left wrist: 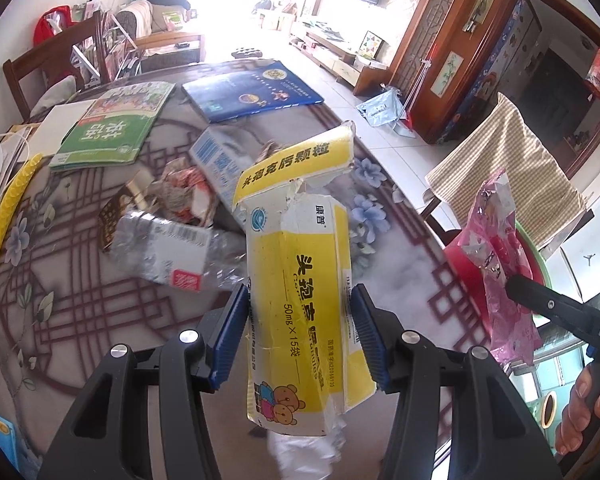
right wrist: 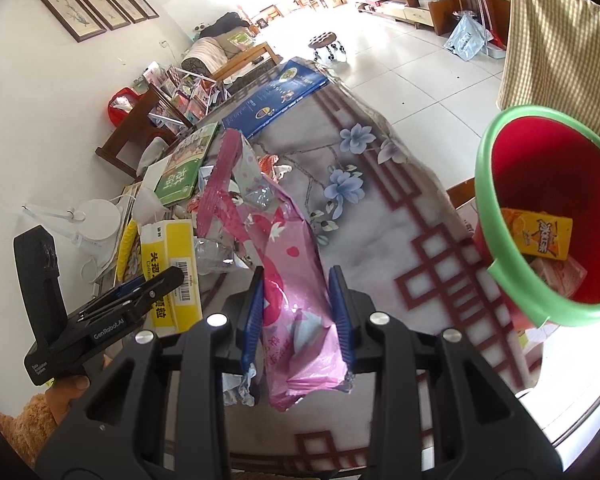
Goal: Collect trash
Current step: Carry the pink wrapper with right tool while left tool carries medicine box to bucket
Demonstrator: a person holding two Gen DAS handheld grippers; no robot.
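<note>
Left wrist view: left tool point(left wrist: 300, 320) pinches a torn yellow medicine box point(left wrist: 300, 280) between its blue pads, lifted above the table point(left wrist: 396, 264); a crushed plastic bottle point(left wrist: 168, 252) and crumpled wrappers point(left wrist: 184, 196) lie on the table ahead-left of it. Right wrist view: right tool point(right wrist: 298, 312) pinches a pink foil wrapper point(right wrist: 284, 280); the red bin point(right wrist: 548, 208) with green rim sits ahead-right, beside the table edge, holding an orange packet point(right wrist: 540, 234).
</note>
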